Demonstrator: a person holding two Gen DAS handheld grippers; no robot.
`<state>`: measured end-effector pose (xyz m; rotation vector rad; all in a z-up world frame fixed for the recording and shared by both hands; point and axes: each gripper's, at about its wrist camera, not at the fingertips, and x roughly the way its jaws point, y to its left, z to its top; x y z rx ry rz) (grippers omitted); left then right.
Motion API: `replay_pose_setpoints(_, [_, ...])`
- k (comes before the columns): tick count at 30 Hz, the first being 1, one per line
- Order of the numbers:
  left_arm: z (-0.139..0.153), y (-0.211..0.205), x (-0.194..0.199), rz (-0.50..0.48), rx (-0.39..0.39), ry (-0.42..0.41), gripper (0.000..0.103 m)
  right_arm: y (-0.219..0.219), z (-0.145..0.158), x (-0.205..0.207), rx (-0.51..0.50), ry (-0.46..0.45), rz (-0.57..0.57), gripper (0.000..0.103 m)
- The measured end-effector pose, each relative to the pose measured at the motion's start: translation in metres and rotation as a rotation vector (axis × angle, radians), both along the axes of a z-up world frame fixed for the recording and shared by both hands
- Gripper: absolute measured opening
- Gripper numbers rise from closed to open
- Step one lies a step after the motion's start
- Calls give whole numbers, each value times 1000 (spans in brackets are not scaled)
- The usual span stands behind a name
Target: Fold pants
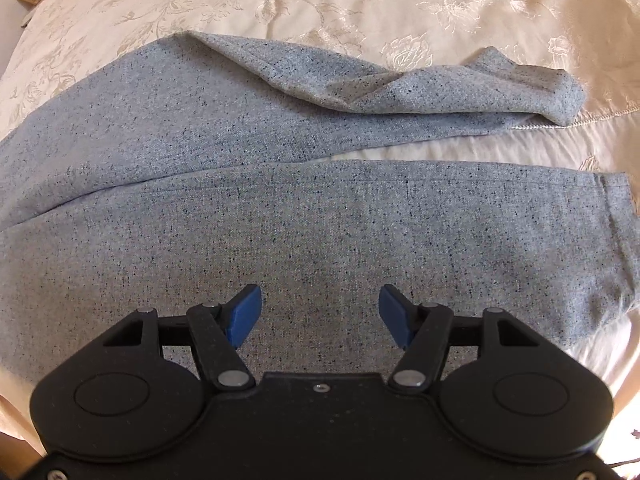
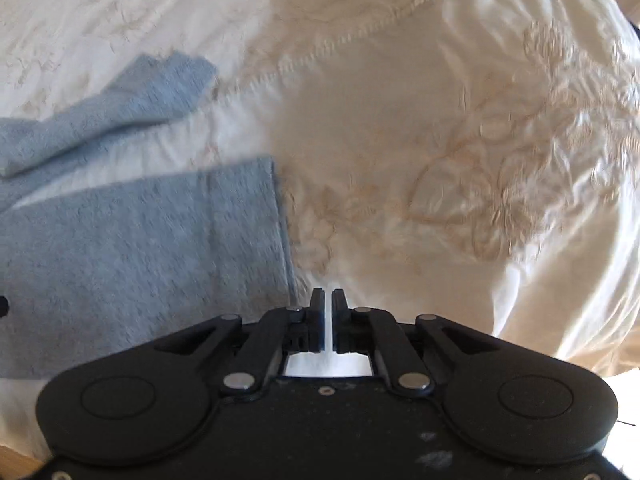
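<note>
- The bed (image 1: 460, 4), under a cream embroidered cover, serves as the work surface; it gives a broad flat place for laying a garment out full length.
- The pants (image 1: 280, 208), a grey speckled pair, lie spread across that cover with the two legs parted in a narrow V. I take it they were laid out this way so one leg can be brought over the other.
- The far leg (image 1: 400, 92) is rumpled and turned over near its cuff, so it likely needs smoothing before any fold holds.
- The near leg (image 2: 140, 248) lies flat, its hem ending squarely on the cover.
- The left gripper (image 1: 320, 312) hangs over the near leg, jaws wide apart and holding nothing, seemingly poised to take cloth.
- The right gripper (image 2: 328, 304) sits just beside that hem, over bare cover, jaws drawn nearly together with only a slit between and no cloth in them.
</note>
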<state>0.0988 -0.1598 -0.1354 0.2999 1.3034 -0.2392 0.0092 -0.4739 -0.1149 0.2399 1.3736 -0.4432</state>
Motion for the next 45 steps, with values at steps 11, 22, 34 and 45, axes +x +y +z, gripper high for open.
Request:
replay_pose_setpoints(11, [23, 25, 20, 172, -16, -67, 67, 22, 14, 143, 82, -317, 289, 25])
replay_pose_setpoints(22, [19, 34, 64, 258, -13, -106, 67, 34, -60, 229, 102, -142, 435, 31])
replay_pose_setpoints(34, [17, 27, 89, 187, 13, -135, 67, 3, -27, 212, 32, -297, 292, 2])
replay_pose_setpoints(45, [12, 17, 135, 144, 15, -139, 67, -40, -32, 218, -11, -336, 103, 18])
